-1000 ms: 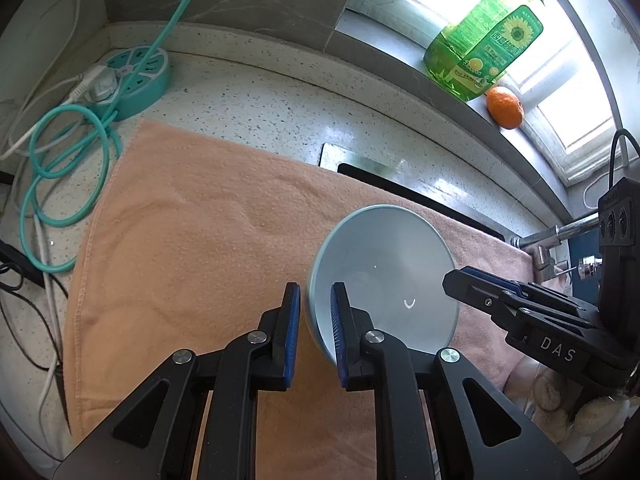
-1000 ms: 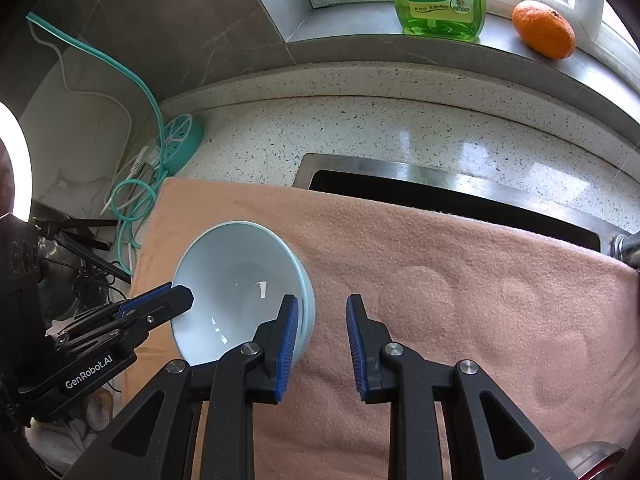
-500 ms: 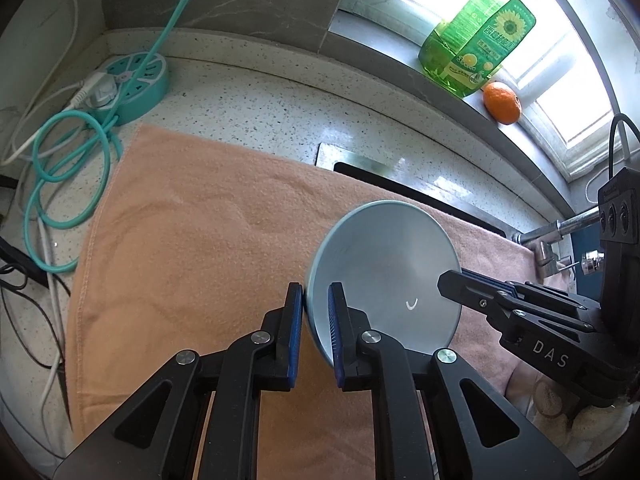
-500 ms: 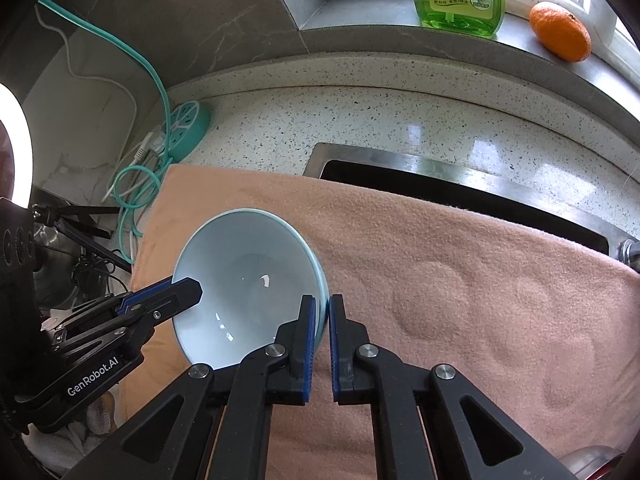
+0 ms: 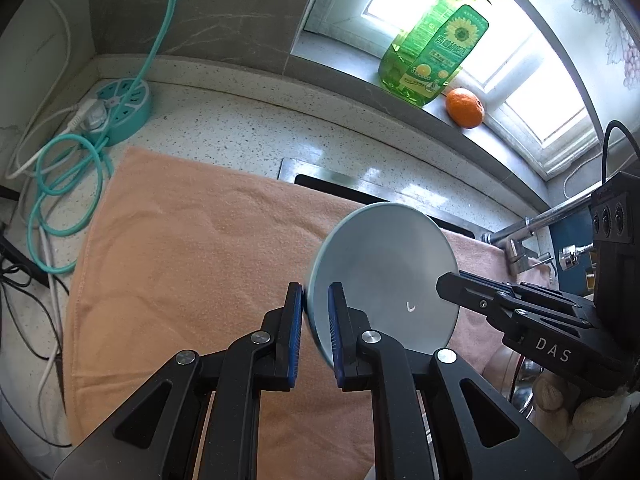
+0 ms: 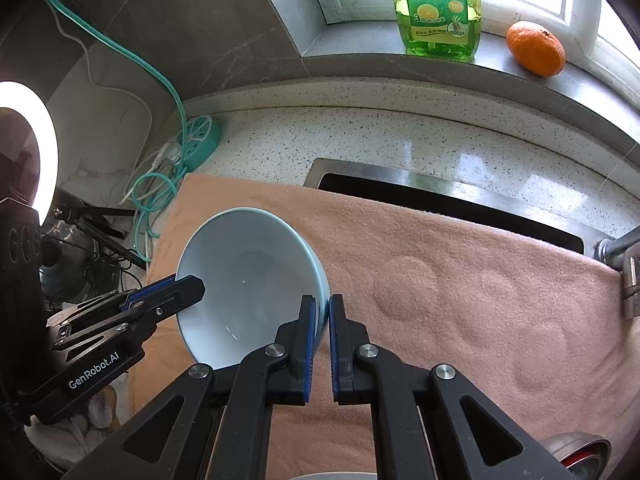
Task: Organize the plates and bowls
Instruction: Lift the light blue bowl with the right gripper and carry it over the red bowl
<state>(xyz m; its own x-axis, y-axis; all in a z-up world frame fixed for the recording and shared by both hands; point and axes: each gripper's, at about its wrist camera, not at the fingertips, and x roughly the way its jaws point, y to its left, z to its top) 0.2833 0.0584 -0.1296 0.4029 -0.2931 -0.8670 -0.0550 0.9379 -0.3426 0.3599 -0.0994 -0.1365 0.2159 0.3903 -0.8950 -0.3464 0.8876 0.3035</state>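
Observation:
A pale blue bowl (image 5: 384, 276) (image 6: 248, 280) hangs tilted above the peach towel (image 5: 192, 248), held by its rim from two opposite sides. My left gripper (image 5: 315, 292) is shut on the rim's near-left edge, with the blue pads on either side of the wall. In the right wrist view the left gripper (image 6: 192, 284) reaches in from the left. My right gripper (image 6: 322, 302) is shut on the opposite edge of the rim. The left wrist view shows the right gripper (image 5: 448, 282) coming in from the right. The bowl's inside is bare.
The towel (image 6: 460, 280) covers part of a steel sink (image 6: 440, 196) with a faucet (image 5: 520, 236) at its right. A teal power strip (image 5: 120, 104) and coiled cables lie at the left. A green soap bottle (image 6: 436, 8) and an orange (image 6: 536, 48) stand on the windowsill. A red-and-metal dish (image 6: 580, 452) sits bottom right.
The right gripper's jaws, open beside the bowl a second ago, have shut on its rim. Both grippers have since risen a little, carrying the bowl up from the towel.

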